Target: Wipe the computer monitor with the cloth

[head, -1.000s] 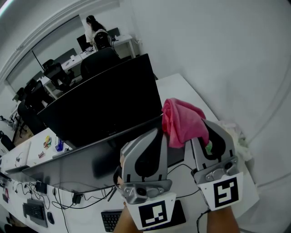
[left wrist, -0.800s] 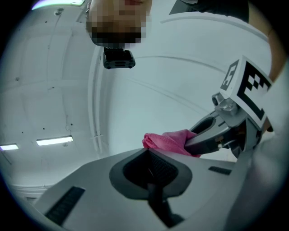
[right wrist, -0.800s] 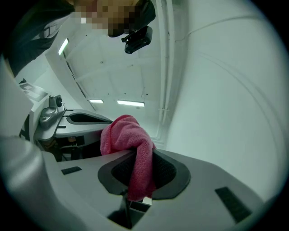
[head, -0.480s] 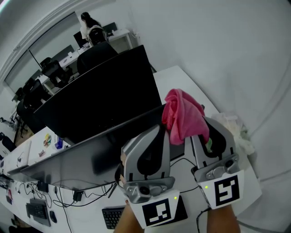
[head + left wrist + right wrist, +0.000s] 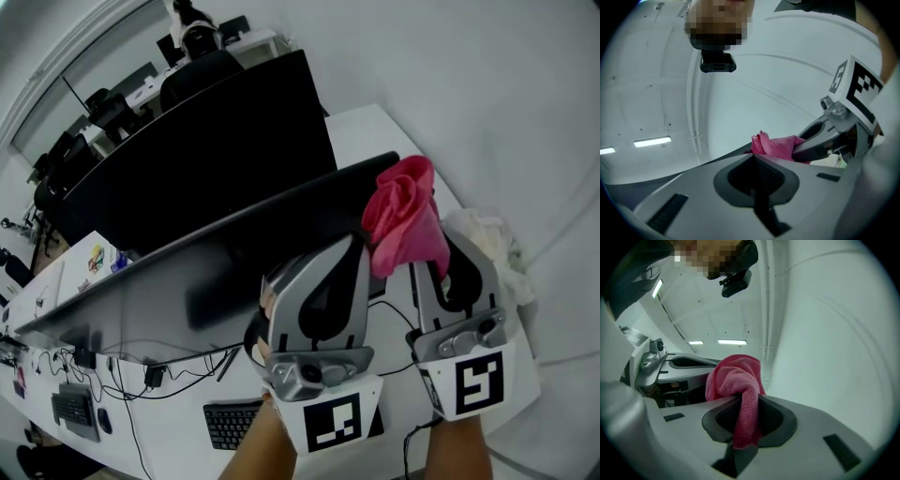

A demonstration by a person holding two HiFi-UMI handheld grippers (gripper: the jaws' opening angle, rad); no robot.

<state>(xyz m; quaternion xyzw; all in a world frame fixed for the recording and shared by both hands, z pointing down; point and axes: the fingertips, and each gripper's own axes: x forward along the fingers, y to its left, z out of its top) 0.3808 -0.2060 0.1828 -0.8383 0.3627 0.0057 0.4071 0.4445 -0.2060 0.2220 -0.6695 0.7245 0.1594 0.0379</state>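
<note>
Where the pink cloth (image 5: 403, 223) is pinched, the right gripper (image 5: 429, 258) has its jaws pressed onto one hanging fold, and the rest of the cloth bunches up above the jaw tips. In the right gripper view that fold (image 5: 743, 413) runs down between the two dark pads of the right gripper (image 5: 740, 401). In the head view the bunch sits at the right end of the near monitor (image 5: 187, 281), over its top corner; whether cloth and monitor touch cannot be told.

Just left of it, the left gripper (image 5: 342, 267) is held beside the right one, in front of the monitor's right part. In the left gripper view the left gripper (image 5: 756, 161) has its jaws pressed together with nothing between them, and the cloth (image 5: 776, 145) shows beyond their tips.

The near monitor stretches from that corner away to the left, tilted across the view. A second monitor (image 5: 206, 155) stands behind it, farther off, dark all over. Both stand on a white desk (image 5: 375, 131). Cables (image 5: 178, 370) hang under the near monitor, and a black keyboard (image 5: 230, 427) lies near the left gripper's base. A crumpled white heap (image 5: 492, 248) lies at the desk's right edge, right of the right gripper. Far off at the back, a person (image 5: 192, 23) sits among office chairs.
</note>
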